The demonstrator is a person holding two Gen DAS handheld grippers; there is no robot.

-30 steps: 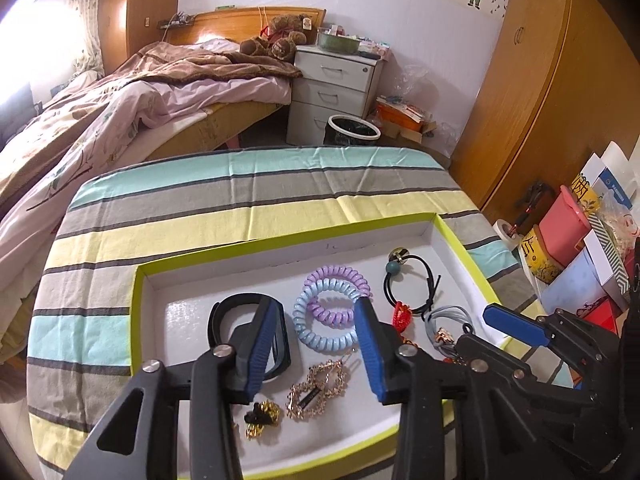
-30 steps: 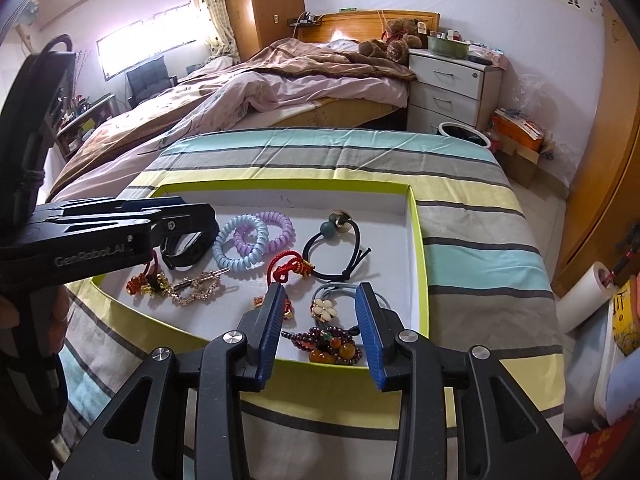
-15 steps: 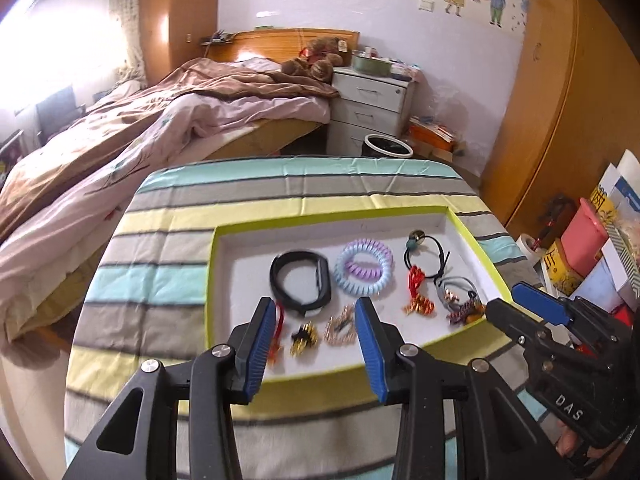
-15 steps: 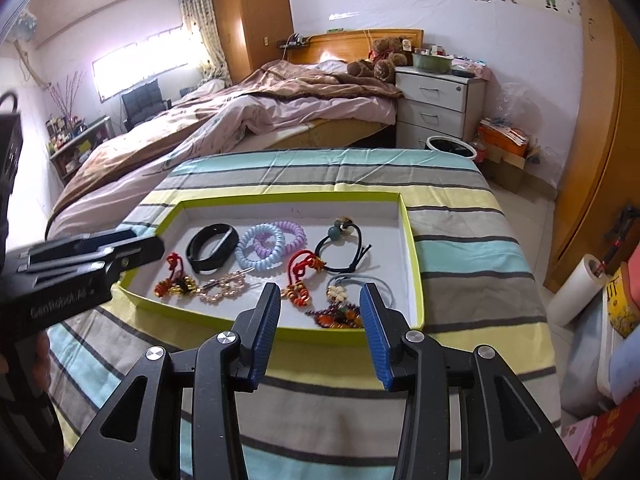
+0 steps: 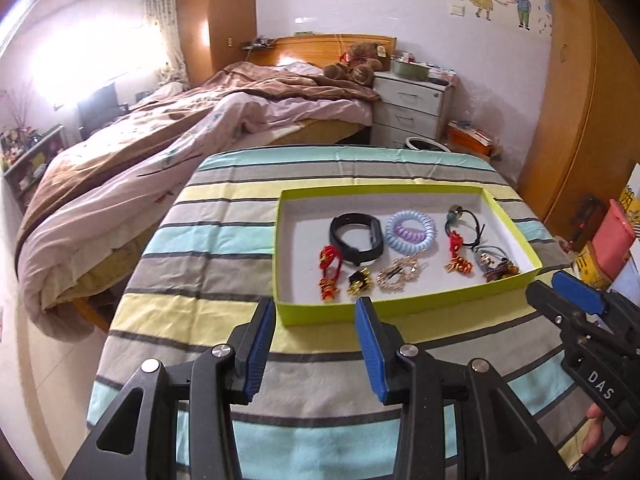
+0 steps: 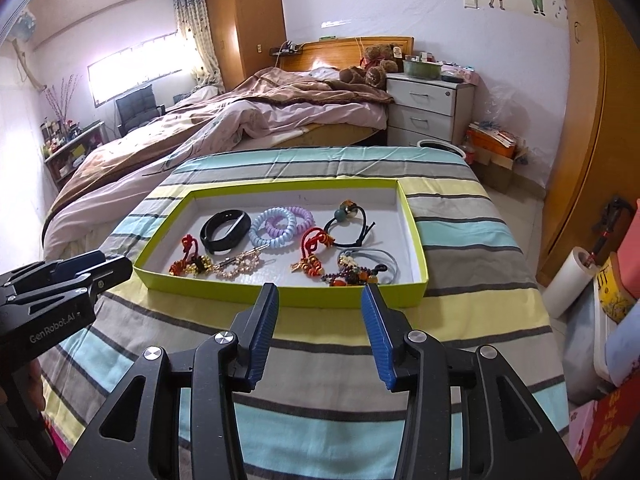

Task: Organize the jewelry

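Observation:
A lime-green tray (image 5: 400,307) (image 6: 200,283) with a white floor lies on the striped tablecloth. It holds a black band (image 5: 354,218) (image 6: 222,245), blue and purple spiral ties (image 5: 410,245) (image 6: 276,242), a gold clip (image 5: 400,274) (image 6: 240,264), red knot charms, hair ties and a beaded bracelet (image 6: 352,276). My left gripper (image 5: 315,308) (image 6: 100,268) hovers open just before the tray's near left corner, holding nothing. My right gripper (image 6: 319,292) (image 5: 568,300) hangs before the near rim further right, its jaws opening with nothing between them.
The striped table (image 6: 320,360) drops off at its left and right edges. A bed (image 6: 240,120) lies behind and to the left. A white nightstand (image 6: 428,108) and an orange wardrobe (image 6: 592,140) stand at the back right. A paper roll (image 6: 568,280) and boxes crowd the floor at right.
Both grippers have drawn back from over the tray to the cloth in front of its near rim. The left one also swung left. The right jaws have widened slightly.

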